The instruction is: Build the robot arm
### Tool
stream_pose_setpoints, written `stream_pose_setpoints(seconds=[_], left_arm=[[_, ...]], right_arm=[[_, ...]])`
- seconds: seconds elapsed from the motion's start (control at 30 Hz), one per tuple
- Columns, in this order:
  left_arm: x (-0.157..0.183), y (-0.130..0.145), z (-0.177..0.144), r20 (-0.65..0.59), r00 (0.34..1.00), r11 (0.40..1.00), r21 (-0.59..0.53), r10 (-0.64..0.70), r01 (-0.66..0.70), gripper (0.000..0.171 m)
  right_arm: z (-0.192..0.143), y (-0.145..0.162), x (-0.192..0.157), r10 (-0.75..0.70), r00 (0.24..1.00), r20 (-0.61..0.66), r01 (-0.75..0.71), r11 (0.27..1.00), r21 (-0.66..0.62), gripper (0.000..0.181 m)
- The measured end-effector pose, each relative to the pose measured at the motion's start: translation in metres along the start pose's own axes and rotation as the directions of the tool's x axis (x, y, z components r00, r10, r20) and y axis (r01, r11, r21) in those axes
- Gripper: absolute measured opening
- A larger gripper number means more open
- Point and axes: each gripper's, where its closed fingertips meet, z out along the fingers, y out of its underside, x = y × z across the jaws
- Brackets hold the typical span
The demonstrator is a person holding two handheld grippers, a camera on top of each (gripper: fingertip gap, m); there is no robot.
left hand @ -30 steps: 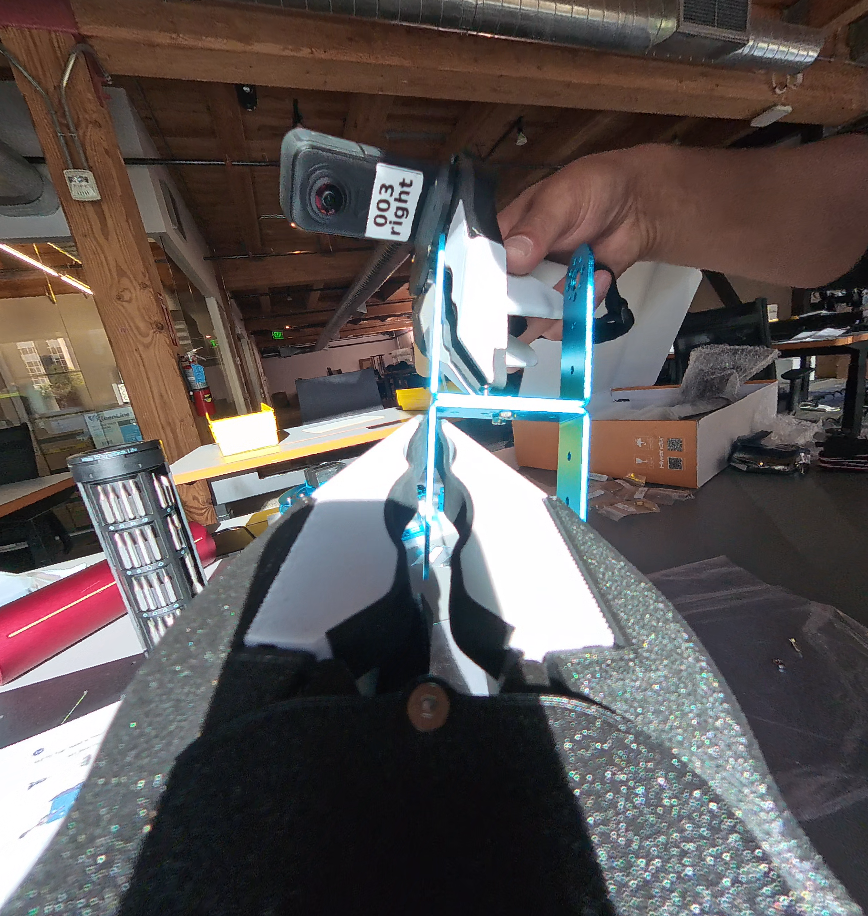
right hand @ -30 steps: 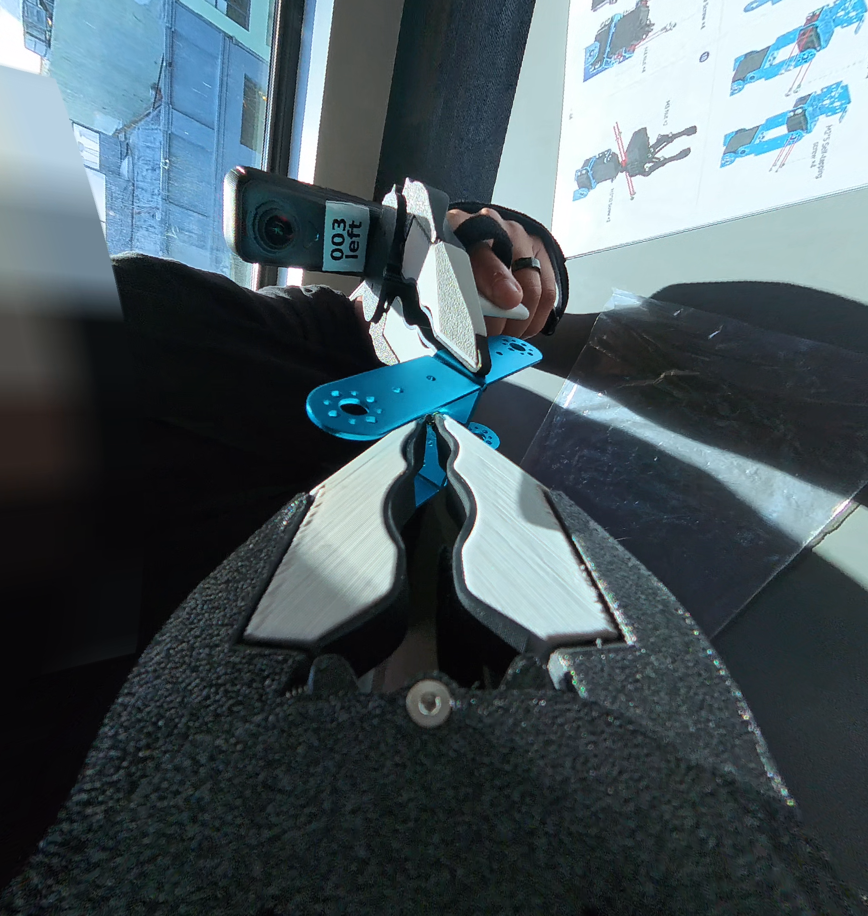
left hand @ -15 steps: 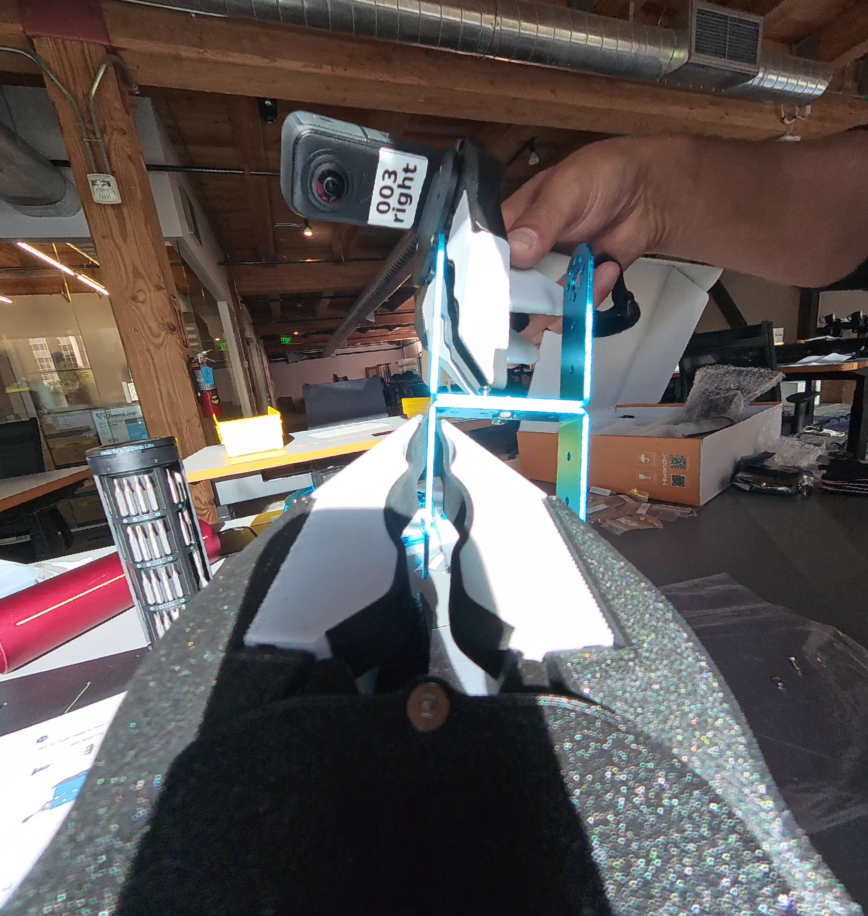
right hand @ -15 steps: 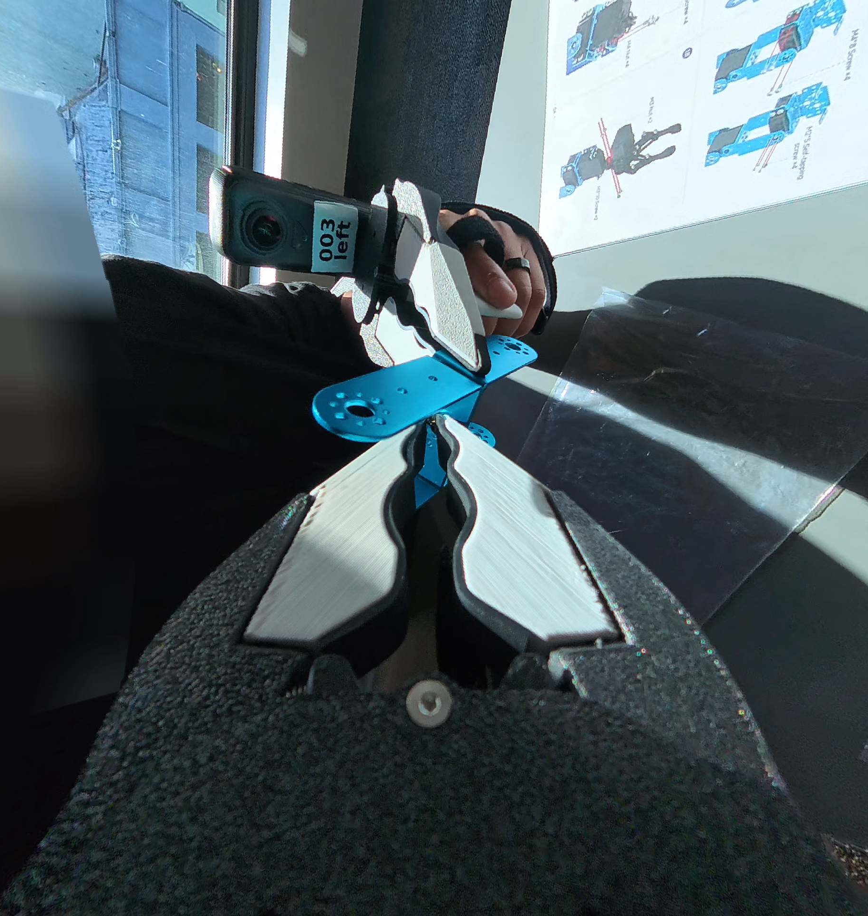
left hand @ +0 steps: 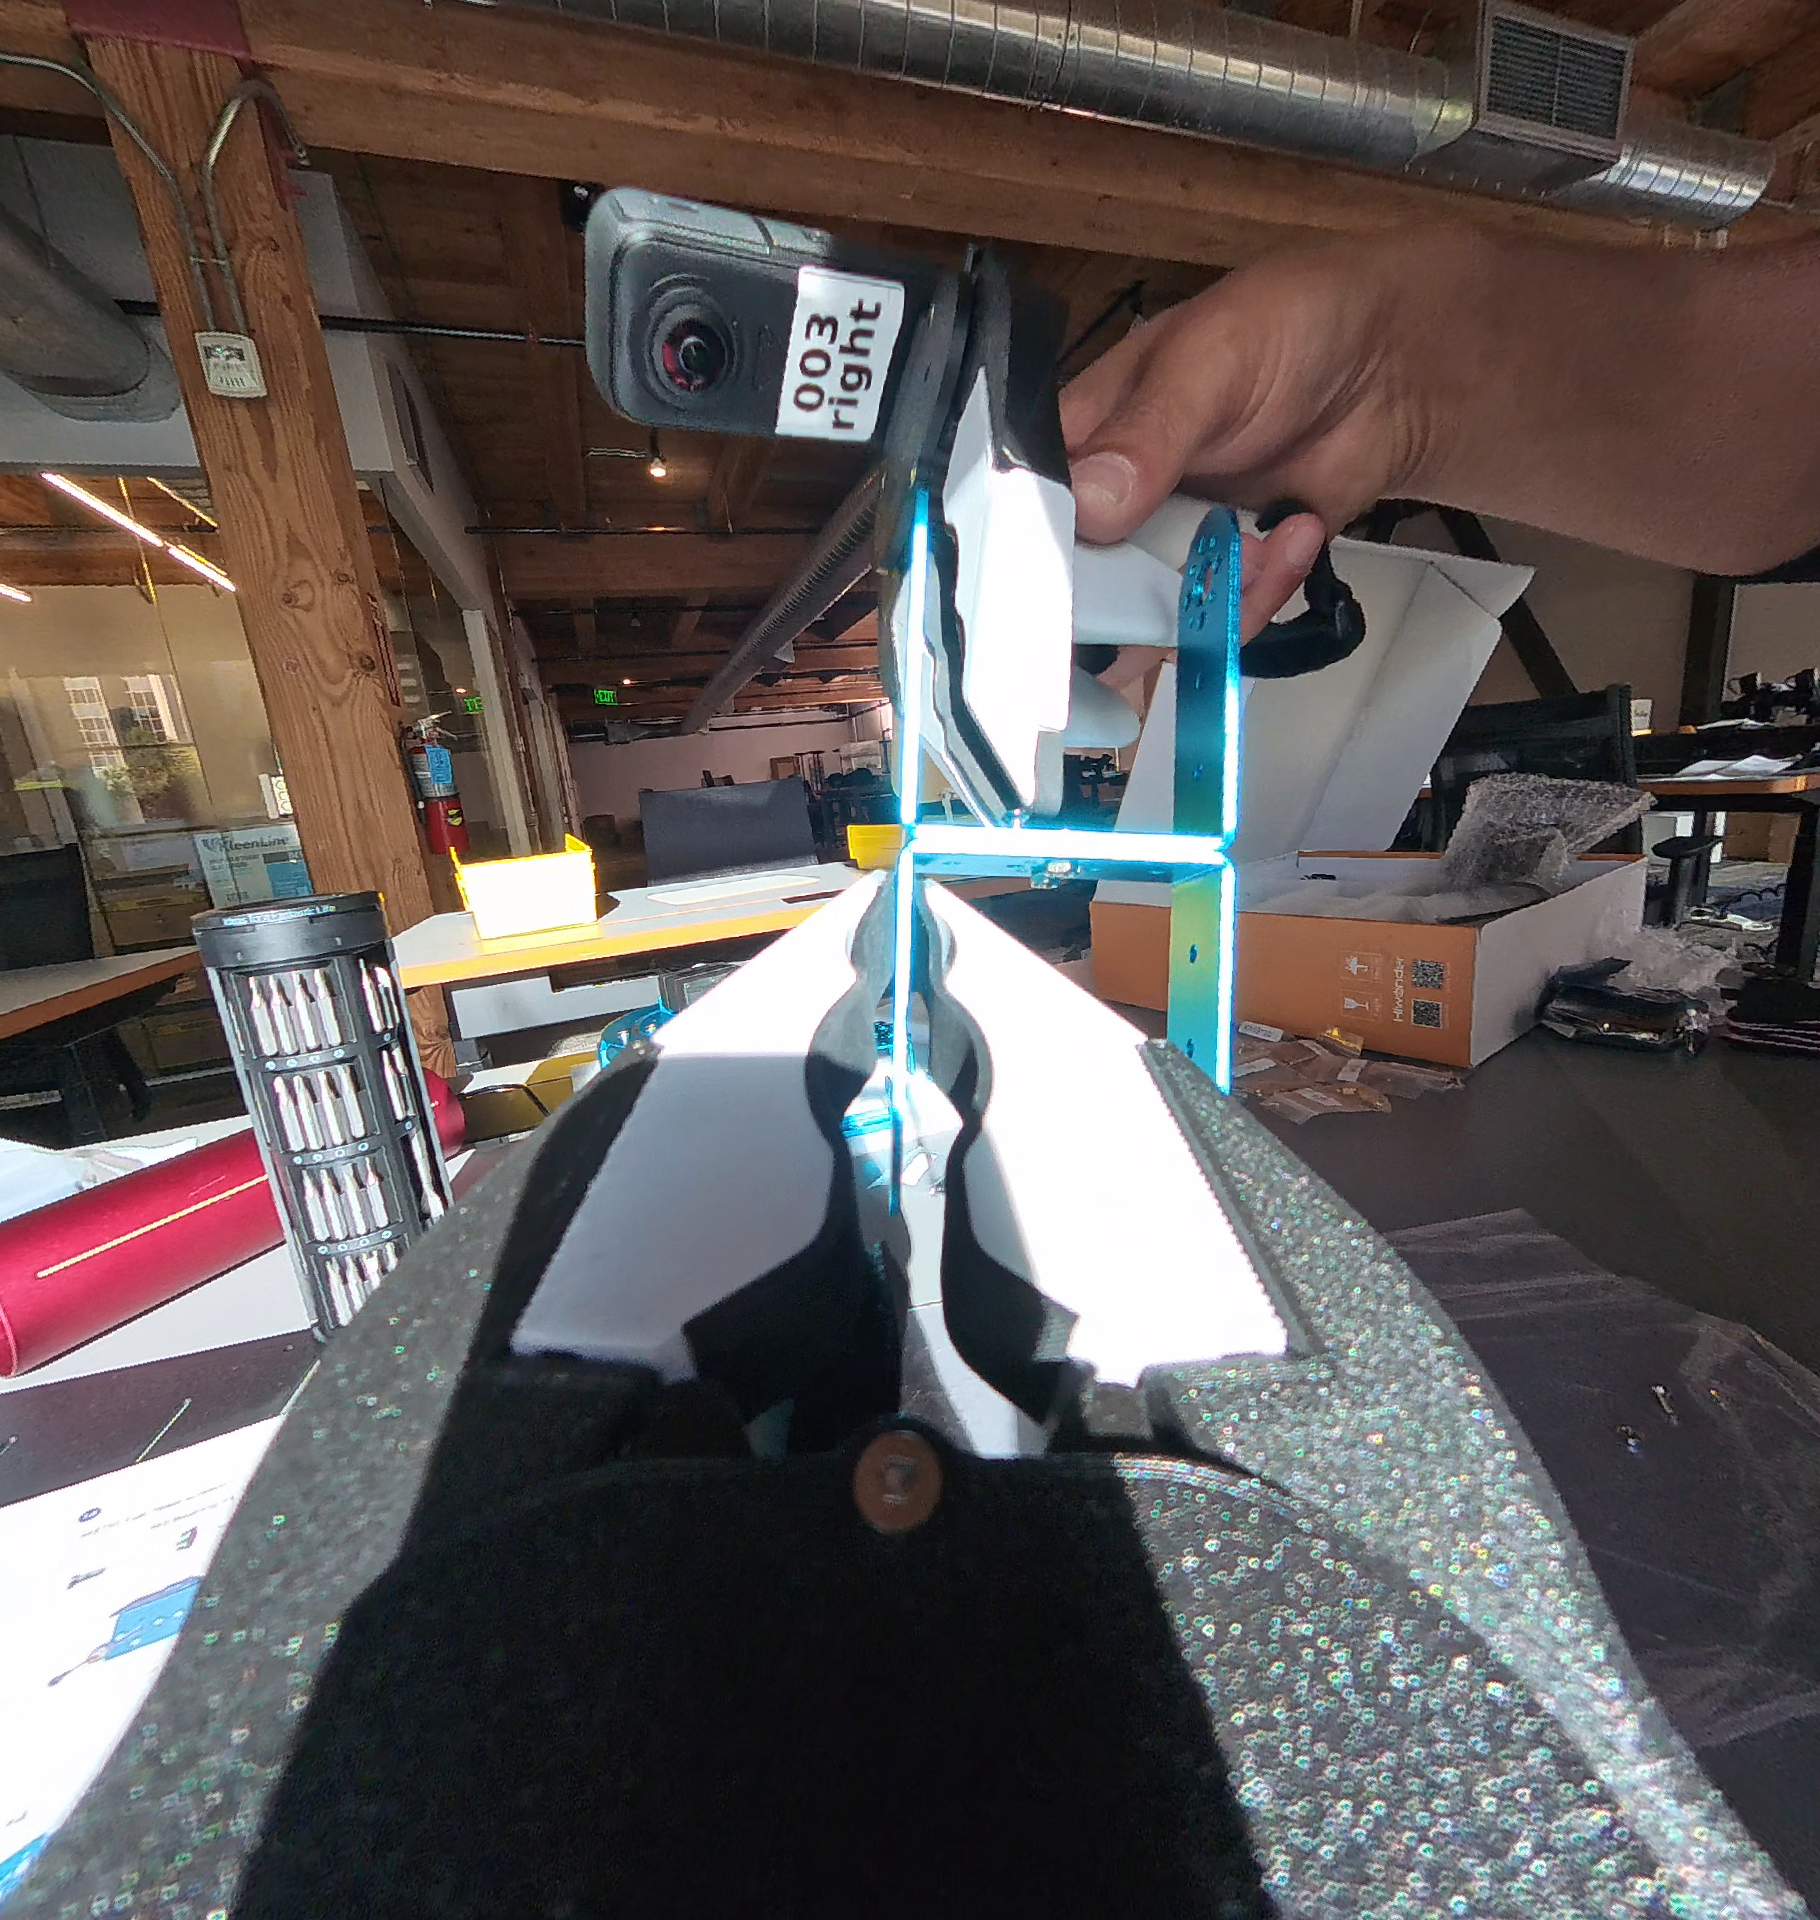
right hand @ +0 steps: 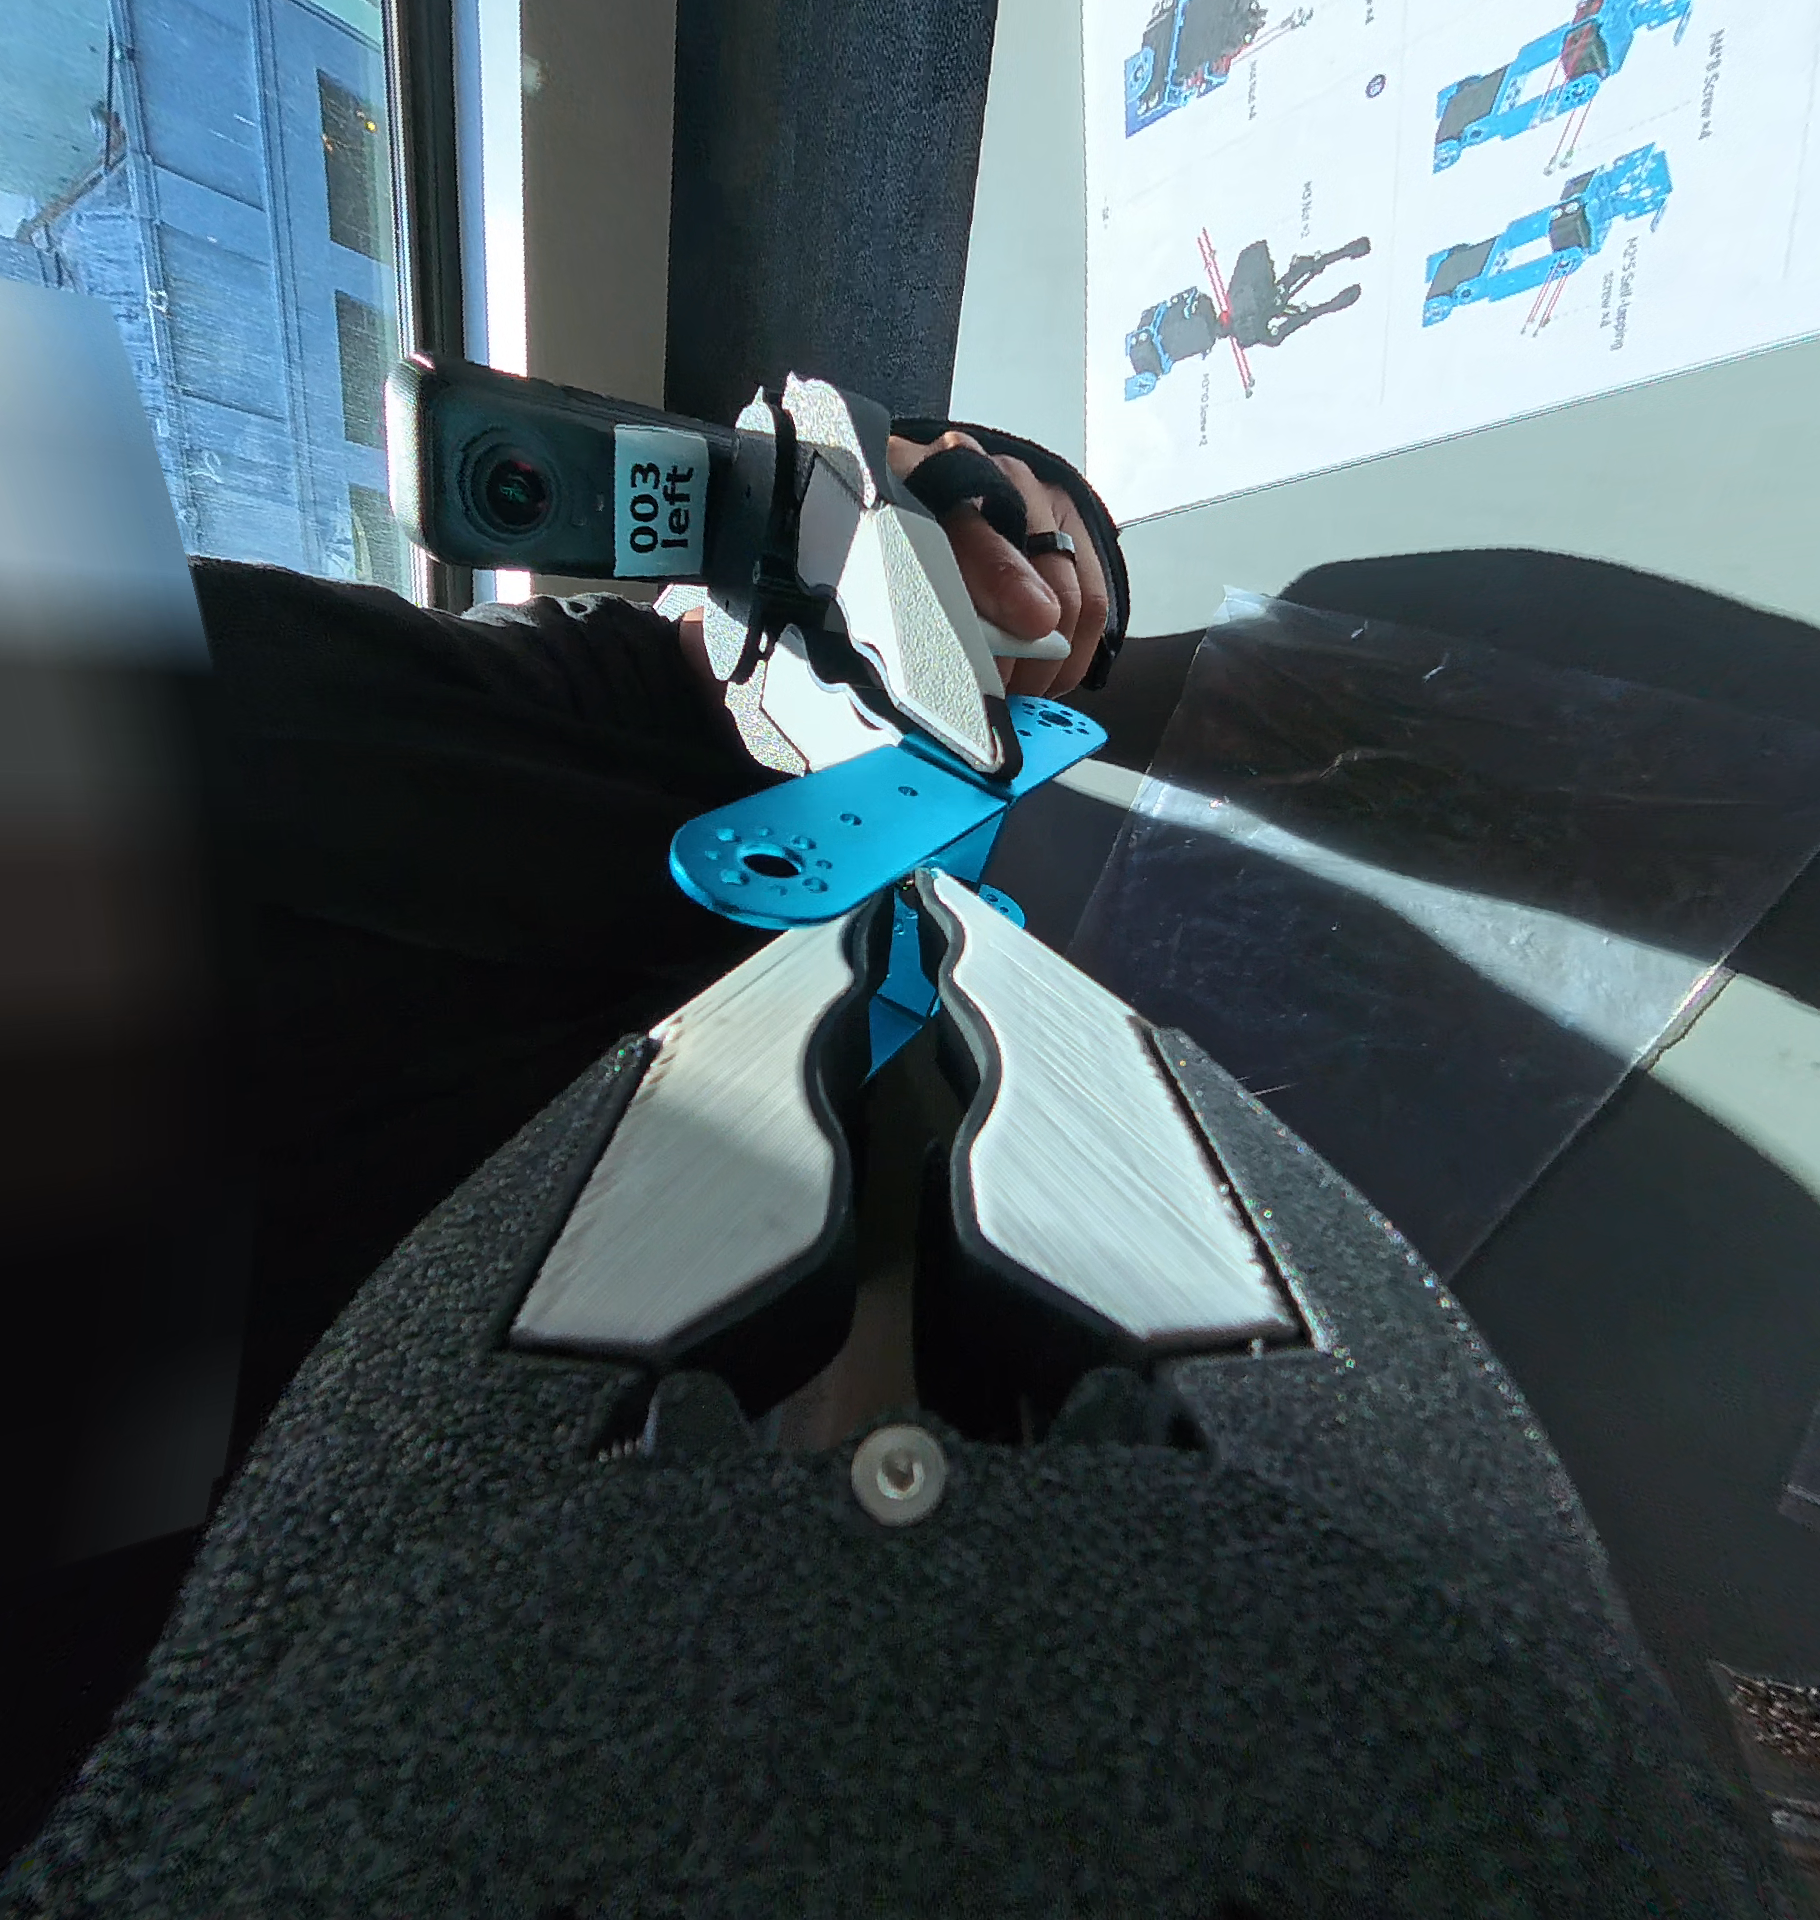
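Both the left gripper [left hand: 901, 914] and right gripper [right hand: 911, 894] clamp one blue metal bracket [right hand: 844, 842] aloft between them, apparently steadying it above the table [left hand: 1664, 1122].

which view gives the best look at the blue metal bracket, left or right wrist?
Right wrist view. The blue metal bracket shows its broad face and hole pattern there, clamped by the right gripper and the left gripper. The left wrist view shows the bracket edge-on, as thin glaring strips.
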Motion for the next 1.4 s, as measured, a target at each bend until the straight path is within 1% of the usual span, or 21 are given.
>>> stream_pose_setpoints(seconds=[0.37, 0.5, 0.6, 0.7, 0.73, 0.8, 0.83, 0.87, 0.93, 1.0, 1.1, 1.2, 1.27, 1.3, 1.37, 1.4], left_arm=[[-0.004, 0.0, -0.002, 0.009, 1.0, 1.0, 0.002, -0.019, 0.019, 0.001], [-0.007, -0.001, -0.004, 0.022, 0.999, 1.0, 0.011, -0.025, 0.025, 0.001], [-0.011, -0.003, -0.006, 0.033, 0.998, 0.999, 0.022, -0.046, 0.046, 0.001], [-0.014, -0.003, -0.007, 0.03, 0.997, 0.997, 0.028, -0.07, 0.069, 0.001], [-0.014, -0.003, -0.006, 0.027, 0.997, 0.997, 0.026, -0.07, 0.069, 0.001], [-0.013, -0.003, -0.006, 0.027, 0.998, 0.998, 0.023, -0.062, 0.062, 0.001], [-0.012, -0.003, -0.006, 0.022, 0.998, 0.998, 0.026, -0.064, 0.063, 0.001], [-0.011, -0.003, -0.005, 0.021, 0.998, 0.998, 0.026, -0.065, 0.065, 0.001], [-0.01, -0.005, -0.006, 0.02, 0.998, 0.998, 0.035, -0.059, 0.059, 0.001], [-0.008, -0.007, -0.007, 0.016, 0.998, 0.998, 0.044, -0.055, 0.054, 0.001], [-0.01, -0.01, -0.009, 0.021, 0.998, 0.996, 0.063, -0.057, 0.055, 0.001], [-0.011, -0.011, -0.011, 0.023, 0.998, 0.996, 0.068, -0.064, 0.062, 0.001], [-0.01, -0.012, -0.011, 0.016, 0.998, 0.995, 0.077, -0.067, 0.066, 0.001], [-0.011, -0.013, -0.012, 0.023, 0.997, 0.995, 0.08, -0.067, 0.065, 0.001], [-0.011, -0.013, -0.012, 0.024, 0.998, 0.995, 0.083, -0.065, 0.063, 0.001], [-0.013, -0.013, -0.013, 0.035, 0.997, 0.995, 0.083, -0.065, 0.062, 0.001]], right_arm=[[0.001, -0.004, -0.001, -0.008, 1.0, -0.02, 0.008, 1.0, -0.012, 0.006], [0.0, -0.006, -0.001, -0.032, 0.999, -0.041, 0.031, 0.999, -0.013, 0.008], [-0.008, -0.011, -0.003, -0.12, 0.989, -0.081, 0.123, 0.992, 0.028, 0.006], [-0.012, -0.017, -0.012, -0.275, 0.959, -0.074, 0.282, 0.954, 0.104, 0.004], [-0.011, -0.016, -0.013, -0.292, 0.955, -0.058, 0.297, 0.949, 0.108, 0.006], [-0.008, -0.015, -0.021, -0.283, 0.959, 0.024, 0.277, 0.952, 0.131, 0.009], [-0.007, -0.017, -0.02, -0.271, 0.962, 0.035, 0.264, 0.954, 0.144, 0.009], [-0.005, -0.016, -0.016, -0.261, 0.965, 0.033, 0.254, 0.957, 0.14, 0.009], [0.0, -0.012, -0.014, -0.258, 0.964, 0.068, 0.249, 0.961, 0.119, 0.009], [0.003, -0.011, -0.013, -0.233, 0.967, 0.1, 0.221, 0.969, 0.112, 0.005], [-0.003, -0.013, -0.018, -0.229, 0.962, 0.15, 0.21, 0.969, 0.133, 0.01], [-0.019, -0.018, -0.027, -0.248, 0.953, 0.176, 0.212, 0.956, 0.202, 0.011], [-0.032, -0.023, -0.027, -0.282, 0.949, 0.139, 0.237, 0.933, 0.271, 0.013], [-0.04, -0.026, -0.028, -0.311, 0.944, 0.112, 0.262, 0.91, 0.321, 0.013], [-0.057, -0.03, -0.029, -0.356, 0.934, 0.037, 0.303, 0.842, 0.446, 0.019], [-0.064, -0.031, -0.027, -0.362, 0.932, -0.015, 0.32, 0.802, 0.504, 0.027]])
